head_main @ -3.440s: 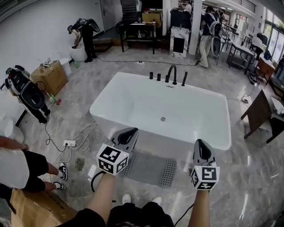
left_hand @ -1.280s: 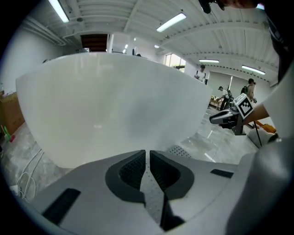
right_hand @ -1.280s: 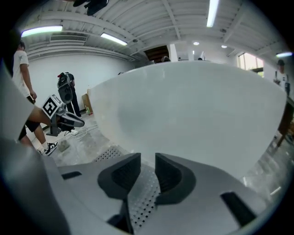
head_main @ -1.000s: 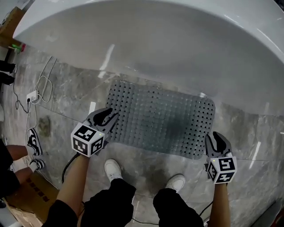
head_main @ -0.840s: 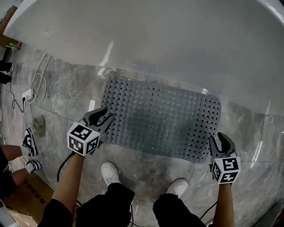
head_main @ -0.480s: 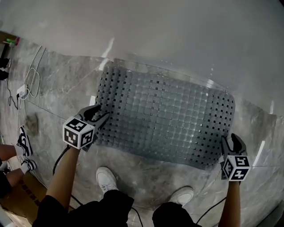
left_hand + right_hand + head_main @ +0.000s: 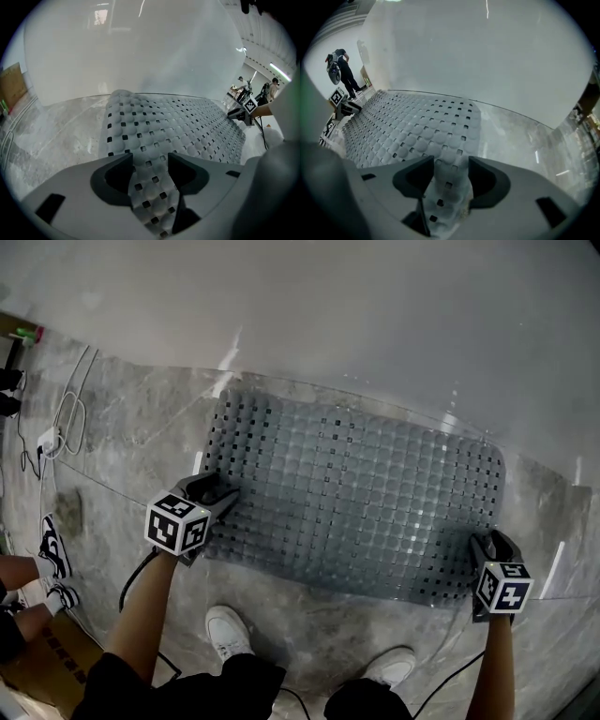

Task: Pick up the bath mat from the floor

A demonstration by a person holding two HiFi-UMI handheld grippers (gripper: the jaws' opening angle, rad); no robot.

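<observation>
Bath mat [image 7: 352,507] lies flat on the floor [image 7: 131,437], not lifted. Your left tongs [image 7: 216,493] and right tongs [image 7: 489,542] have just been opening. Each stands apart astride a near mat corner, unclamped. Remaining: clamp, lift.

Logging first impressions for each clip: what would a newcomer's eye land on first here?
The grey perforated bath mat, lying flat on the marble floor alongside the white bathtub, fills the middle of the head view. The left gripper and right gripper sit at its two near corners. Their jaws have just been opening and stand apart, with a mat corner between each pair, not yet clamped.
</observation>
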